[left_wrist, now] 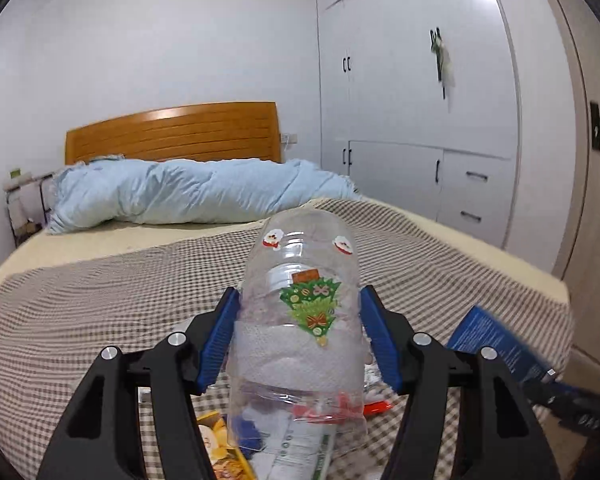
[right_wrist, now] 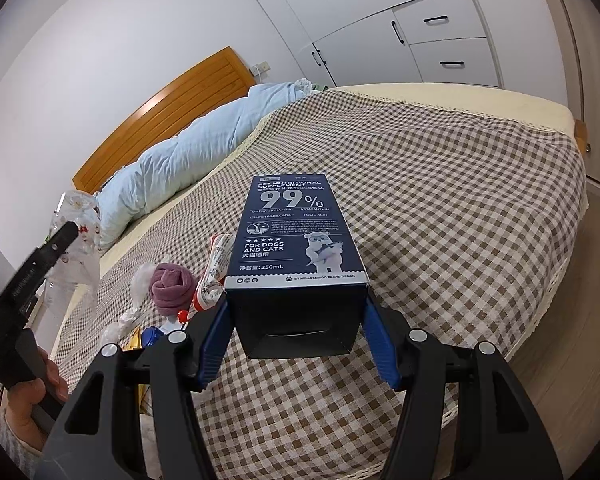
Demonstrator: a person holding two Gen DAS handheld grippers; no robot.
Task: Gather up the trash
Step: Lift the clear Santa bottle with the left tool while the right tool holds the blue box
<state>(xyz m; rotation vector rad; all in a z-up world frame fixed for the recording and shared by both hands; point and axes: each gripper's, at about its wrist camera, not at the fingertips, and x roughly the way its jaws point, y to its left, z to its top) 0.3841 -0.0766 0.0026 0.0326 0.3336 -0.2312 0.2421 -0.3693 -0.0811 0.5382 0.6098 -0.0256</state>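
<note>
My left gripper (left_wrist: 300, 304) is shut on a clear plastic bottle (left_wrist: 300, 320) with Christmas stickers, held above the bed with its base pointing away from me. The same bottle (right_wrist: 76, 240) shows at the left of the right wrist view, with a hand (right_wrist: 28, 396) on the left tool. My right gripper (right_wrist: 298, 308) is shut on a dark blue pet supplement box (right_wrist: 296, 232), lifted over the checked bedspread (right_wrist: 440, 208). That box (left_wrist: 496, 344) appears at the right in the left wrist view.
More litter lies on the bedspread: a purple rolled sock (right_wrist: 172, 284), a red and white tube (right_wrist: 214, 276), white crumpled wrappers (right_wrist: 142, 280), a yellow snack packet (left_wrist: 220, 452). A pale blue duvet (left_wrist: 188, 192) lies by the wooden headboard (left_wrist: 172, 132). White wardrobes (left_wrist: 420, 100) stand to the right.
</note>
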